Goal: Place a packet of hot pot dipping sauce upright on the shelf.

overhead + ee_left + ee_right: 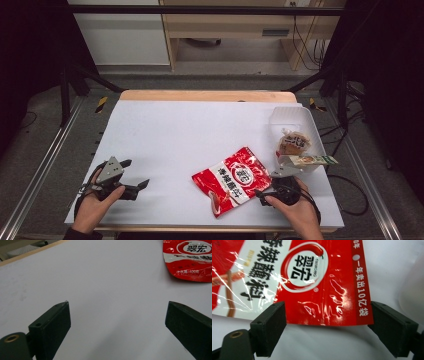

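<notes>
A red and white snack bag with a chilli logo lies flat on the white table, front centre. My right gripper sits just to its right, held by a hand at the table's front edge. In the right gripper view its jaws stand open, with the bag's near edge lying between them; the pads are not pressing on it. My left gripper rests at the front left, open over bare table, with nothing between its jaws. The bag's corner shows far off at the top right there.
A clear plastic tray stands at the right edge of the table. It holds a wrapped bun, and a green and white packet lies across its near rim. A wooden strip runs along the table's far edge.
</notes>
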`<move>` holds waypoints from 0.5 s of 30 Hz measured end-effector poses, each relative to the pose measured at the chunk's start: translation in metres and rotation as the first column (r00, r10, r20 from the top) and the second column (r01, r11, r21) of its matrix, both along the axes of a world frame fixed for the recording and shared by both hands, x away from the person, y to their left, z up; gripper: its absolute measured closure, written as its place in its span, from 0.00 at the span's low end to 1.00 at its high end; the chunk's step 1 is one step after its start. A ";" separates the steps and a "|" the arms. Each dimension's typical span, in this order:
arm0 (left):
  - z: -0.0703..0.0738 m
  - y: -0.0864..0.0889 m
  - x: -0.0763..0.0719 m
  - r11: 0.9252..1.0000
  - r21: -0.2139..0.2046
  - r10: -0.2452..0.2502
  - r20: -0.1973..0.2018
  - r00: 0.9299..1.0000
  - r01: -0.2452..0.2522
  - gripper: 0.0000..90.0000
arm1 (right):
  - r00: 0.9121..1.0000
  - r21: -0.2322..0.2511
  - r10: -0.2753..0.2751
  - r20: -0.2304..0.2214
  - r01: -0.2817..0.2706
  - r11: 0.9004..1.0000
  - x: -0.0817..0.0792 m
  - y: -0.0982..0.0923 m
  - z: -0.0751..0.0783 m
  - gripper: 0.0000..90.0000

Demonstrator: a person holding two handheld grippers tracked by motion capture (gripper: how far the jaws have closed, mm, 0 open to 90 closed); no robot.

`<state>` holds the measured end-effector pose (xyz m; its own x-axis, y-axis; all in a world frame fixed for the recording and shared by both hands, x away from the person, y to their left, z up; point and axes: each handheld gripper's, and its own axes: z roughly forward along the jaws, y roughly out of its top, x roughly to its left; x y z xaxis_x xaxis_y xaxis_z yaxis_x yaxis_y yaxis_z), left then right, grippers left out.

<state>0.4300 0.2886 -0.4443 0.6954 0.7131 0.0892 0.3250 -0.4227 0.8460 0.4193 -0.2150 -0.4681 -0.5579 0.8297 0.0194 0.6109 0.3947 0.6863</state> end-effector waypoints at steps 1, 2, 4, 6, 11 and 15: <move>0.000 0.000 0.000 1.000 0.000 0.000 0.000 1.000 0.000 0.07 | 1.000 0.000 0.000 0.000 0.000 1.000 0.000 0.000 0.000 0.19; 0.000 0.000 0.000 1.000 0.001 0.000 0.000 1.000 0.000 0.07 | 1.000 0.016 0.004 0.007 -0.004 1.000 -0.001 0.001 0.003 0.22; 0.000 0.000 0.000 1.000 0.000 0.000 0.000 1.000 0.000 0.07 | 1.000 0.026 0.015 0.013 -0.015 1.000 -0.003 0.002 0.007 0.26; 0.000 -0.001 0.000 1.000 0.001 -0.002 -0.001 1.000 0.002 0.07 | 0.999 0.046 0.029 0.019 -0.029 0.998 -0.005 0.003 0.012 0.31; 0.000 -0.002 0.000 1.000 0.006 -0.007 -0.002 1.000 0.007 0.07 | 0.998 0.074 0.061 0.012 -0.062 0.995 -0.005 0.007 0.017 0.41; 0.000 -0.002 0.000 1.000 0.005 -0.010 -0.002 1.000 0.010 0.07 | 0.999 0.044 0.053 0.004 -0.053 0.998 0.003 0.007 0.011 0.61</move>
<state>0.4300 0.2866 -0.4447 0.7028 0.7055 0.0912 0.3225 -0.4303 0.8431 0.4224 -0.2075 -0.4570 -0.6011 0.7973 0.0537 0.5881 0.3959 0.7053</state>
